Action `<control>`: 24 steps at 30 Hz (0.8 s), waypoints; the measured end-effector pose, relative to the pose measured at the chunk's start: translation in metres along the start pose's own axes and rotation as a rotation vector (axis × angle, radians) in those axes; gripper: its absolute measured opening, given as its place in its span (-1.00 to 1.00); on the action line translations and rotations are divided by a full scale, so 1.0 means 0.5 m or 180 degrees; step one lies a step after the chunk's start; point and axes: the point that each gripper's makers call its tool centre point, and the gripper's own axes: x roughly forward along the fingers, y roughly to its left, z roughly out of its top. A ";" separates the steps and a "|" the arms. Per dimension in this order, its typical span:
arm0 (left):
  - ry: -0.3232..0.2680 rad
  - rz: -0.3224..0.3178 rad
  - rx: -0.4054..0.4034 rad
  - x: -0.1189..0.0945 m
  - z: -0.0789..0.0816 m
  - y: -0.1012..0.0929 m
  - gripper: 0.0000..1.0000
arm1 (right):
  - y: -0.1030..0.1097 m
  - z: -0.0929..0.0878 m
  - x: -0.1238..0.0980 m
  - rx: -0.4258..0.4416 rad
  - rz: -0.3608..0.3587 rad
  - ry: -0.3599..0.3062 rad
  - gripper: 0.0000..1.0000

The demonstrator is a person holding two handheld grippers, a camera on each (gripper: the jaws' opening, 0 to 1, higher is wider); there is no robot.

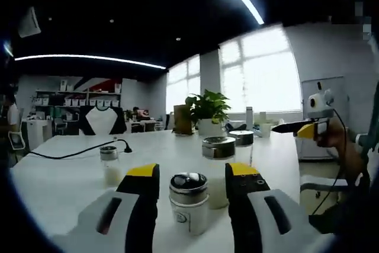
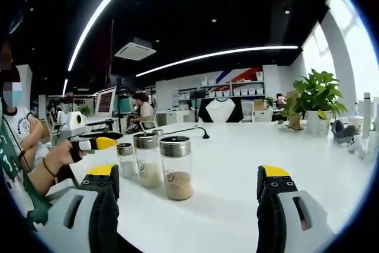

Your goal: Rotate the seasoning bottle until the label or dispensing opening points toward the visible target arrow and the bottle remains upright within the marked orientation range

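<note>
A glass seasoning bottle (image 1: 188, 204) with a metal lid and a pale label stands upright on the white table (image 1: 65, 176). It sits between the jaws of my left gripper (image 1: 192, 173), which is open with a gap on each side of it. Two more metal-lidded bottles (image 1: 218, 157) stand just behind it, and a small one (image 1: 108, 165) stands to the left. My right gripper (image 2: 188, 179) is open wide above the table (image 2: 237, 164). Ahead of it and to the left stand three bottles, and the nearest (image 2: 176, 167) holds tan seasoning. A hand holds the left gripper (image 2: 103, 143) beside them.
A potted plant (image 1: 207, 111) (image 2: 320, 96) stands at the table's far side, with small containers near it. A black cable (image 1: 77, 153) runs across the tabletop. The right gripper (image 1: 293, 127) hangs above the table's right end in a hand. A seated person's arm (image 2: 41, 170) is at the left.
</note>
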 end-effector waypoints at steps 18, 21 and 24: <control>0.0226 -0.1392 0.0092 0.012 -0.026 0.005 -0.02 | 0.009 -0.003 0.008 -0.0014 0.0030 0.0033 0.99; 0.0260 -0.1632 0.0019 0.013 -0.032 -0.002 -0.02 | 0.010 -0.002 0.008 -0.0017 0.0032 0.0032 0.99; 0.0353 -0.1799 0.0007 0.021 -0.041 -0.005 0.01 | 0.009 -0.002 0.009 -0.0016 0.0031 0.0034 0.99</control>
